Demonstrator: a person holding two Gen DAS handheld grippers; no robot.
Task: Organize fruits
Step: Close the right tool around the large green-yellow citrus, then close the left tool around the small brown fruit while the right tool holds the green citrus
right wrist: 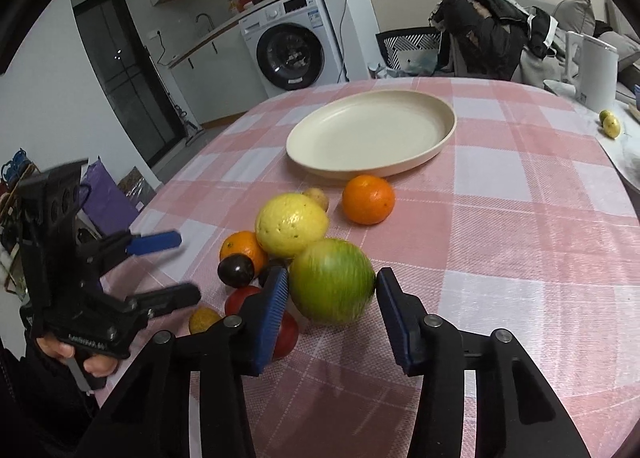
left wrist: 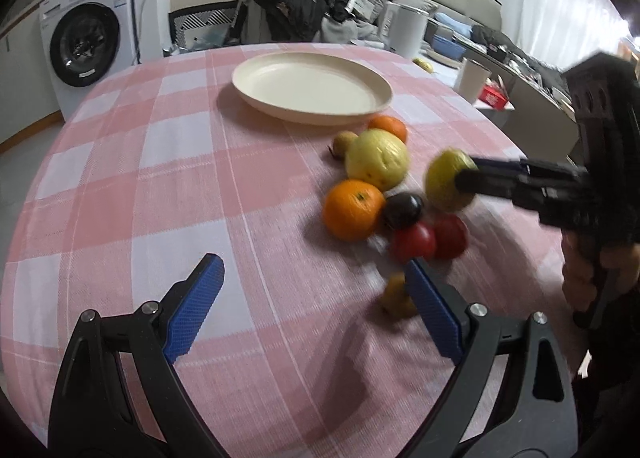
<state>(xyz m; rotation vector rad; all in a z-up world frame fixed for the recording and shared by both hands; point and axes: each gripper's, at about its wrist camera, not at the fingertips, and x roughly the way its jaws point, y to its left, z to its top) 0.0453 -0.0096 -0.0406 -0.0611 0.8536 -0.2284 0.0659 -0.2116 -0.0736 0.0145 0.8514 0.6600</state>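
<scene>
Sitting between blue fingers (right wrist: 276, 298) — green-yellow fruit (right wrist: 332, 282), blurred.

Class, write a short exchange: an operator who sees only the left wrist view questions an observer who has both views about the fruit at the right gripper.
Operator: Is that fruit between the gripper's fingers?
Observer: Yes. The green fruit sits between the pads of the right gripper, though I cannot tell whether the grip is firm.
Operator: It looks yellow from here.
Observer: The side facing the right wrist camera is mostly green.
</scene>
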